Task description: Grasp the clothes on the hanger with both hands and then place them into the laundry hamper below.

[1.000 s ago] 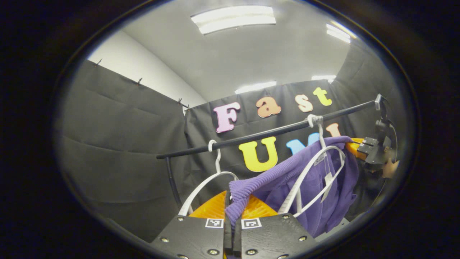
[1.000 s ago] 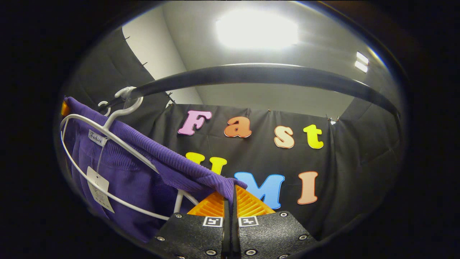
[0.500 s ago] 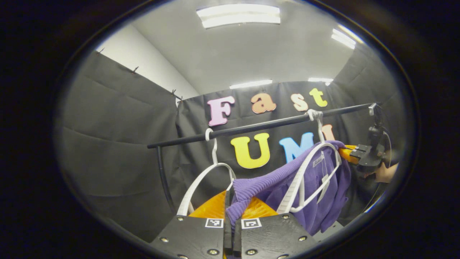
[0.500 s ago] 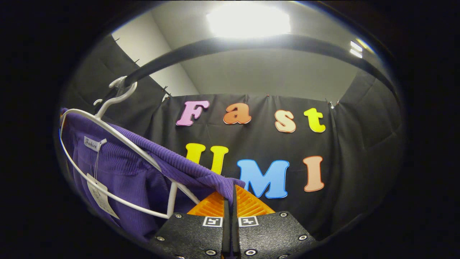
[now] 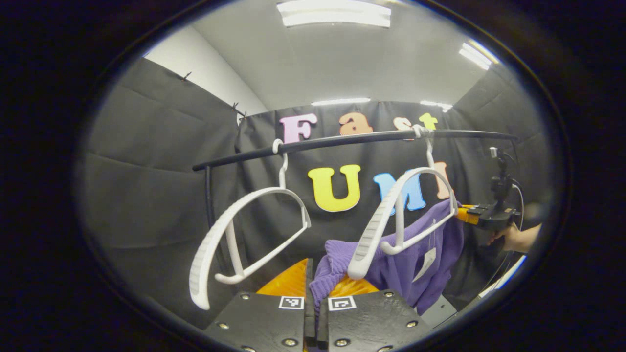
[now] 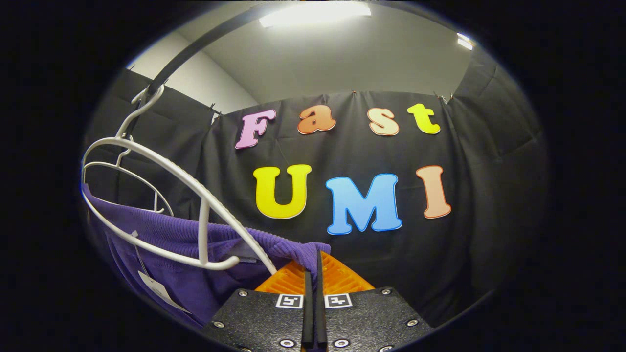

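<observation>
Sweater: the purple ribbed sweater [image 5: 430,254] is the thing to move. It hangs low, below the white hanger [image 5: 391,215], stretched between the two grippers. In the right gripper view the purple cloth [image 6: 186,234] sags under the hanger's [image 6: 190,186] lower bar. Whether any part of it is caught on the hanger, I cannot tell.

Tag: a small paper tag [image 5: 424,258] dangles from the sweater.

Left gripper: the left gripper [image 5: 317,274] has its orange fingers pinched tight on a near corner of the sweater, with almost no gap.

Right gripper: the right gripper [image 6: 315,266] is pinched tight on another edge of the sweater. In the left gripper view it sits far to the right [image 5: 477,214], held by a person's hand [image 5: 513,238].

Hanger: its top arm looks bare and it hangs on the black rail [image 5: 342,141].

Other hanger: a second white hanger [image 5: 244,234] hangs bare, further left on the rail.

Done: both grippers have the sweater, and it looks like it is off the hanger's top.

Left to do: pull it clear, lower it and drop it in the hamper below. I cannot tell how far down that is.
</observation>
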Demonstrator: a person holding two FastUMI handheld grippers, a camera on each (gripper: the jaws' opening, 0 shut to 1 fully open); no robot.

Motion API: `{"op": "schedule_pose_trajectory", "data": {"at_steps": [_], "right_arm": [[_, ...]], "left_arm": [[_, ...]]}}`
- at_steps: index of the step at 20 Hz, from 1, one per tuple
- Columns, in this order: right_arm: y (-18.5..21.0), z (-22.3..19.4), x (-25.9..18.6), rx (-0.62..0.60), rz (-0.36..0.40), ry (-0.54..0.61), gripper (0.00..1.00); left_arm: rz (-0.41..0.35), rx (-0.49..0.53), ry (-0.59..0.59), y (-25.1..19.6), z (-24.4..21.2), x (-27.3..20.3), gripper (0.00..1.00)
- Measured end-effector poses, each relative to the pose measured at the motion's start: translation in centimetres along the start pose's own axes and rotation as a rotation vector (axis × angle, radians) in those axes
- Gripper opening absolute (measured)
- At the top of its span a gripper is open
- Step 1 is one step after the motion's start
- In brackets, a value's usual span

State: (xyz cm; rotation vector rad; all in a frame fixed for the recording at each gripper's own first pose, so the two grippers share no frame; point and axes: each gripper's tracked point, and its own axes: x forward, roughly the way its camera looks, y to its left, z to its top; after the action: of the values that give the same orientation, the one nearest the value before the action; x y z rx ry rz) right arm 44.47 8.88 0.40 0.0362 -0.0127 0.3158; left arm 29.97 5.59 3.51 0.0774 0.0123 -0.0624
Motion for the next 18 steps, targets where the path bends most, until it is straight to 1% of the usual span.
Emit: {"op": "schedule_pose_trajectory", "data": {"at_steps": [2, 4, 6, 8, 9, 11, 12, 14, 15, 16, 18], "right_arm": [[-0.1, -1.9, -0.5, 0.021, -0.009, 0.051, 0.02], [0.1, -3.0, -1.8, 0.028, -0.018, 0.076, 0.02], [0.5, -3.6, -3.3, 0.029, -0.016, 0.099, 0.01], [0.9, -3.3, -4.8, 0.023, -0.015, 0.098, 0.02], [1.0, -3.1, -5.6, 0.016, -0.014, 0.099, 0.02], [1.4, -2.5, -7.3, 0.013, -0.010, 0.097, 0.02], [1.6, -2.3, -8.2, 0.017, -0.008, 0.097, 0.02], [2.2, -1.5, -10.1, 0.021, -0.003, 0.096, 0.01], [2.4, -1.0, -11.0, 0.020, -0.002, 0.092, 0.02], [2.7, -0.5, -12.1, 0.016, -0.001, 0.087, 0.02], [3.2, 0.8, -14.2, 0.014, 0.000, 0.070, 0.02]], "left_arm": [[-0.007, 0.012, 0.015, -0.3, -1.1, -0.2, 0.03], [-0.006, 0.012, 0.033, -0.9, -2.1, 0.2, 0.03], [0.003, 0.006, 0.051, -0.8, -2.8, -1.5, 0.03], [0.003, -0.005, 0.039, -1.0, -2.7, -3.5, 0.03], [0.003, -0.013, 0.034, -0.9, -2.5, -4.3, 0.07], [0.009, -0.024, 0.025, -0.6, -2.2, -6.0, 0.07], [0.013, -0.028, 0.021, -0.5, -1.9, -6.9, 0.03], [0.009, -0.033, 0.002, -0.4, -0.8, -8.5, 0.03], [0.005, -0.034, -0.009, -0.6, -0.1, -9.2, 0.07], [0.003, -0.033, -0.022, -0.8, 0.6, -10.0, 0.03], [-0.013, -0.035, -0.051, -1.5, 2.1, -11.3, 0.03]]}}
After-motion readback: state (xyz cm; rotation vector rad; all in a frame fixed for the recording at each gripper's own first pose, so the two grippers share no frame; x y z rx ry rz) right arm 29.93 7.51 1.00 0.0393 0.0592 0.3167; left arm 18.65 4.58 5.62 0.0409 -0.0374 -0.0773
